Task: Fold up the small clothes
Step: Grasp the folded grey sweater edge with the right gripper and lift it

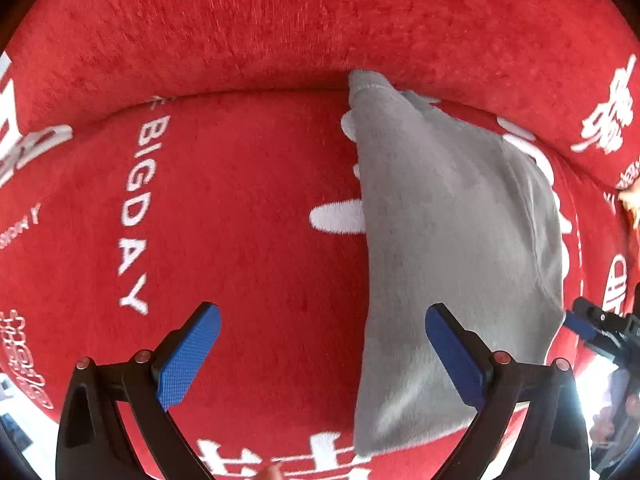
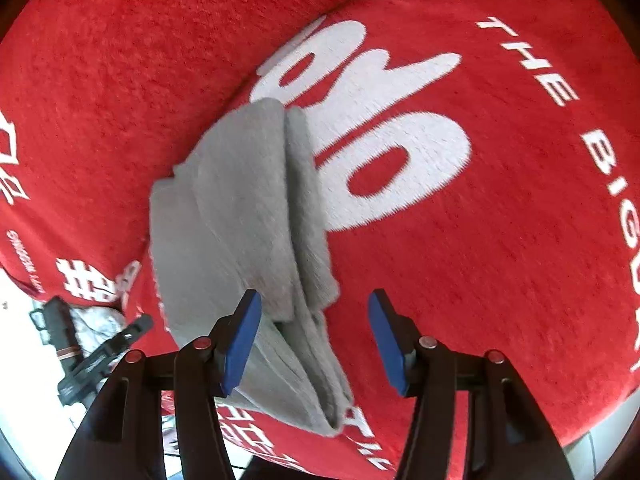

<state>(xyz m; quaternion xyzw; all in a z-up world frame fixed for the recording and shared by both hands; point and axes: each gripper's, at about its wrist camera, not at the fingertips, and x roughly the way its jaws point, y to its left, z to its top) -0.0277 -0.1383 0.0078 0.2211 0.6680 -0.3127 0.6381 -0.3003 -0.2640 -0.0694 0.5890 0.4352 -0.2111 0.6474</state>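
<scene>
A small grey garment (image 1: 452,232) lies folded into a long narrow shape on a red cushion (image 1: 248,208) with white lettering. My left gripper (image 1: 322,354) is open above the seat, its right finger over the garment's near left edge. In the right wrist view the garment (image 2: 240,224) shows stacked folded layers. My right gripper (image 2: 314,338) is open, hovering over the garment's near end, its left finger (image 2: 242,344) above the cloth. The right gripper also shows at the right edge of the left wrist view (image 1: 592,328).
The red sofa backrest (image 1: 320,20) rises behind the seat. The seat's front edge drops to a pale floor (image 2: 24,320). The left gripper's black frame (image 2: 84,356) shows at lower left in the right wrist view.
</scene>
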